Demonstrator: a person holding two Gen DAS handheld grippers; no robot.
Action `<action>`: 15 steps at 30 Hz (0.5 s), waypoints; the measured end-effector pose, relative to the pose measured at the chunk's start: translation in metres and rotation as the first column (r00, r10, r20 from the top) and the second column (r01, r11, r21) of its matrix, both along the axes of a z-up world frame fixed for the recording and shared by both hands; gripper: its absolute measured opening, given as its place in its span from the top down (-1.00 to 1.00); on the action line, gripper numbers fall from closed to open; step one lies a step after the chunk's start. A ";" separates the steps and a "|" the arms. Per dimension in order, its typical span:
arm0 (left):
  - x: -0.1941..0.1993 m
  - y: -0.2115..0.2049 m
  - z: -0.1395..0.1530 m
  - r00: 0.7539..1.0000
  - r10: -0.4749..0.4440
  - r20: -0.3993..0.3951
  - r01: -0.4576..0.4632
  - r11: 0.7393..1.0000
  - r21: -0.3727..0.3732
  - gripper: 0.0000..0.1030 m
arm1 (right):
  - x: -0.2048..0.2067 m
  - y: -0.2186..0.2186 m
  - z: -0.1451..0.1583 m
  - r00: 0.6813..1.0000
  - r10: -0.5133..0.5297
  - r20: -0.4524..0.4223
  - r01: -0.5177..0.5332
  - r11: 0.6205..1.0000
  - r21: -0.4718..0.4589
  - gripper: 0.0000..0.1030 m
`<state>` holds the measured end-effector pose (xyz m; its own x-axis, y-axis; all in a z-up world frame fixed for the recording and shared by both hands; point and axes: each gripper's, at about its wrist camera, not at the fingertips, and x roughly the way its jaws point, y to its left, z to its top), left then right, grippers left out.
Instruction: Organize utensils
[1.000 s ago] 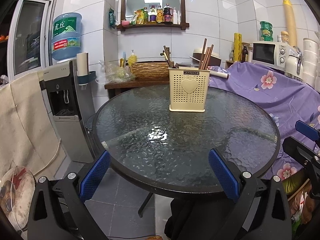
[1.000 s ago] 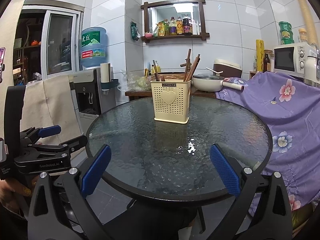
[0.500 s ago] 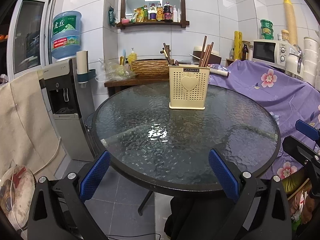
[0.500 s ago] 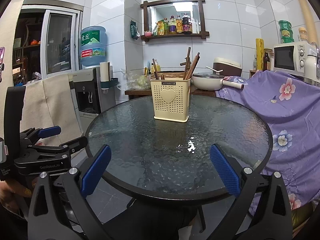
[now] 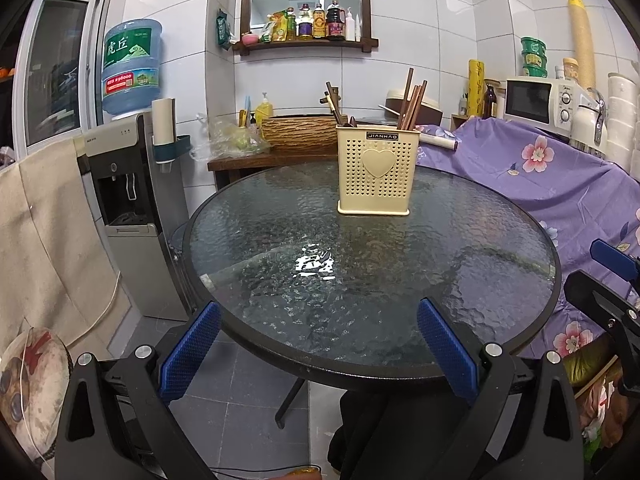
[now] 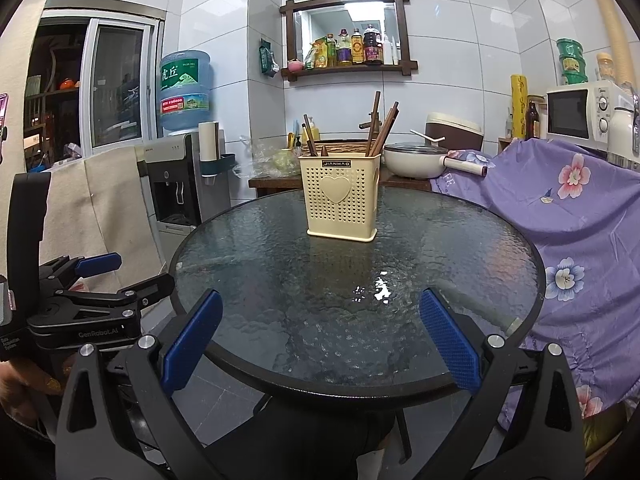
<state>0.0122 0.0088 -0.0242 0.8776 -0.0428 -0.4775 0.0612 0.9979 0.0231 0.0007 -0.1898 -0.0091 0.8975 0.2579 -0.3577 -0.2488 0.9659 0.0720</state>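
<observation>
A cream perforated utensil holder (image 5: pixel 376 170) (image 6: pixel 342 199) with a heart on its front stands upright on the far half of a round glass table (image 5: pixel 280 240) (image 6: pixel 260 248). Brown chopsticks (image 5: pixel 412 100) (image 6: pixel 382 128) and dark utensil handles (image 5: pixel 332 100) (image 6: pixel 309 136) stick out of its top. My left gripper (image 5: pixel 318 350) is open at the table's near edge, with nothing between its blue pads. My right gripper (image 6: pixel 320 338) is also open and empty, held at the near edge. The left gripper (image 6: pixel 100 280) shows at the left of the right wrist view.
A water dispenser (image 5: pixel 132 184) stands left of the table. A purple flowered cloth (image 5: pixel 540 184) (image 6: pixel 580 220) covers something at the right. Behind the table a wooden side table holds a basket (image 5: pixel 300 132) and a white pan (image 6: pixel 416 158). A microwave (image 5: pixel 540 100) sits at the far right.
Both views have shifted slightly; the holder sits a touch lower and nearer in each view. Both grippers stay open and empty.
</observation>
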 end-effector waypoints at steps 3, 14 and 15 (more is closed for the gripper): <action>0.000 0.000 0.000 1.000 0.000 0.000 0.000 1.000 0.000 -0.88 | 0.000 0.000 0.000 1.000 0.000 0.000 0.000 1.000 0.000 -0.89; 0.002 0.001 -0.002 1.000 -0.005 -0.005 0.005 1.000 0.008 -0.88 | 0.000 0.000 0.000 1.000 0.000 -0.001 0.000 1.000 -0.002 -0.89; 0.002 0.001 -0.002 1.000 -0.005 -0.005 0.005 1.000 0.007 -0.88 | 0.001 0.000 -0.001 1.000 0.000 -0.002 0.000 1.000 -0.002 -0.89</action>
